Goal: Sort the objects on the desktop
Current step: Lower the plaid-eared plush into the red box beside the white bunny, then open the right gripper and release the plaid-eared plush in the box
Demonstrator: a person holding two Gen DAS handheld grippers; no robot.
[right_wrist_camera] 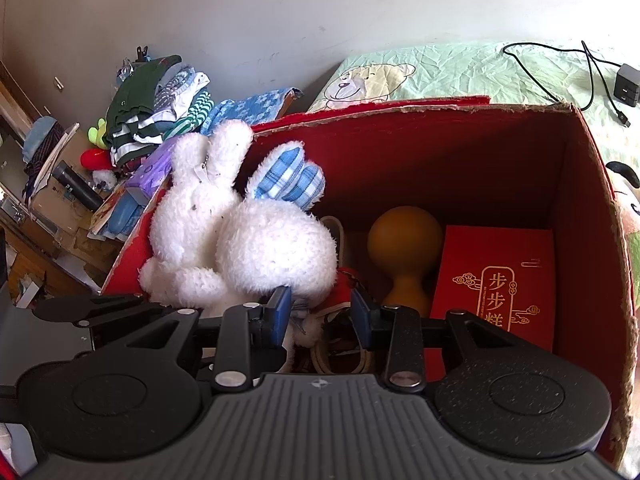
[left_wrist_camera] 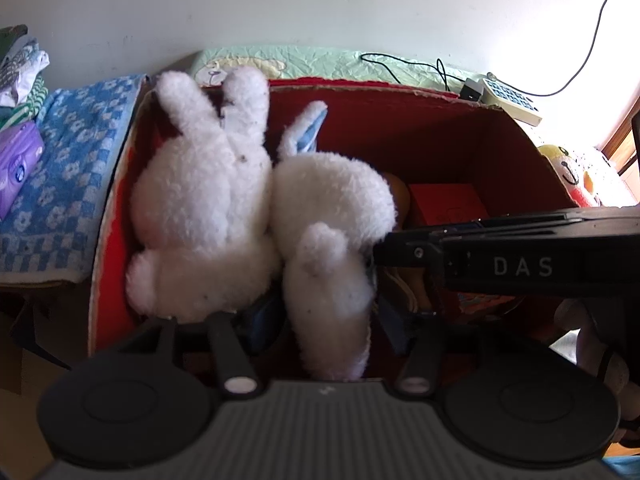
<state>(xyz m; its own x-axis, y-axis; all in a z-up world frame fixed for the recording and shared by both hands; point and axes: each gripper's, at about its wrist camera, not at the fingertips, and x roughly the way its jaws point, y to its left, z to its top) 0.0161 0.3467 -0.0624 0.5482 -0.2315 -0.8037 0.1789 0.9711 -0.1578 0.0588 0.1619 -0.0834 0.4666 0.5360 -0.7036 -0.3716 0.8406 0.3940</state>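
A red cardboard box holds two white plush rabbits. The larger rabbit leans on the box's left wall. The other rabbit has blue plaid ears. My left gripper is open, and a white limb of the plaid-eared rabbit lies between its fingers with a gap on the left side. My right gripper hangs low over the box's near side. Red cloth, plaid cloth and white fur show between its blue pads, and contact is unclear. Its black housing crosses the left wrist view.
A brown gourd and a red gift box lie in the box's right half. Left of the box are a blue flowered towel, a purple tissue pack and piled clothes. A green quilt with a charger lies behind.
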